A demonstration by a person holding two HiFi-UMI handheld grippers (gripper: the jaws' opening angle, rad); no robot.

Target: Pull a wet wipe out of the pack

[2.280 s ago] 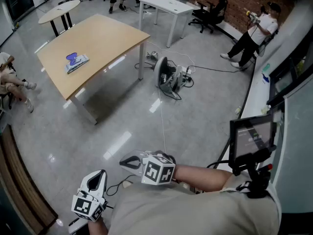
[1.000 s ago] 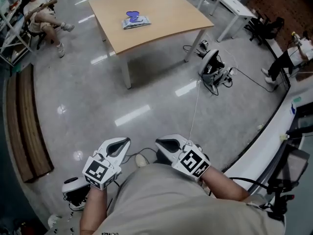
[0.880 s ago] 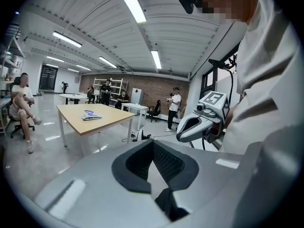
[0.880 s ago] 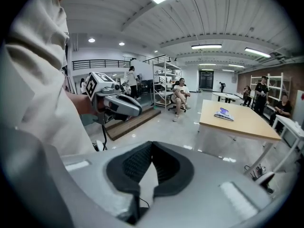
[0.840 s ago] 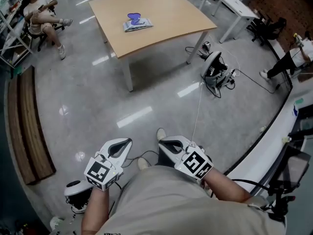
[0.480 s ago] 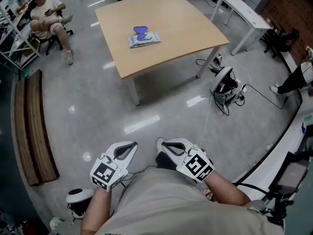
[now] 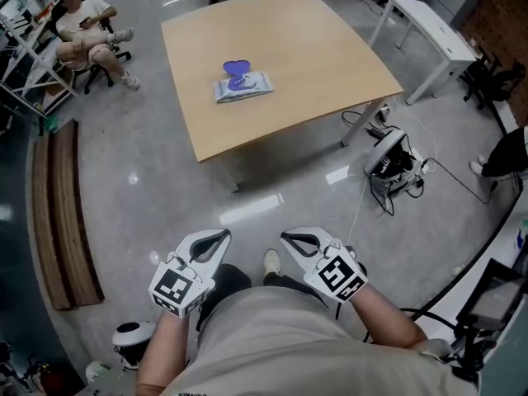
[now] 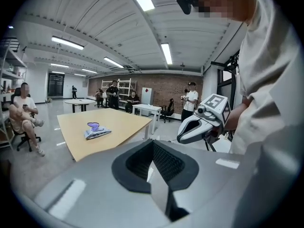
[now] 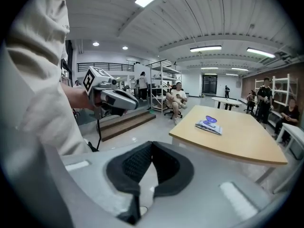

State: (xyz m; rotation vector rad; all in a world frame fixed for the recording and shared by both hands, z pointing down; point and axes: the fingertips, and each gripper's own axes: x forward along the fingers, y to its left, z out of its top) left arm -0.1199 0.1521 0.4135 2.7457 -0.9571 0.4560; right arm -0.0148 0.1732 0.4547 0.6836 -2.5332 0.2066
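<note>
The wet wipe pack (image 7: 243, 87) lies flat near the middle of a light wooden table (image 7: 330, 64), with a purple piece on top of it. The pack also shows small in the left gripper view (image 8: 97, 132) and in the right gripper view (image 9: 209, 125). Both grippers are held close to my body over the floor, well short of the table. My left gripper (image 7: 216, 237) is shut with nothing in it. My right gripper (image 7: 294, 239) is also shut and empty. Each gripper sees the other: the right gripper (image 8: 198, 127) and the left gripper (image 9: 113, 99).
A person sits on a chair (image 7: 89, 25) at the far left beside shelving. A long wooden bench (image 7: 59, 213) runs along the left. A machine with cables (image 7: 389, 158) lies on the floor right of the table. A white table (image 7: 425, 30) stands behind it.
The table and pack have come nearer and lower in the head view as I walk toward them. Both grippers travel with me, side by side, and stay shut.
</note>
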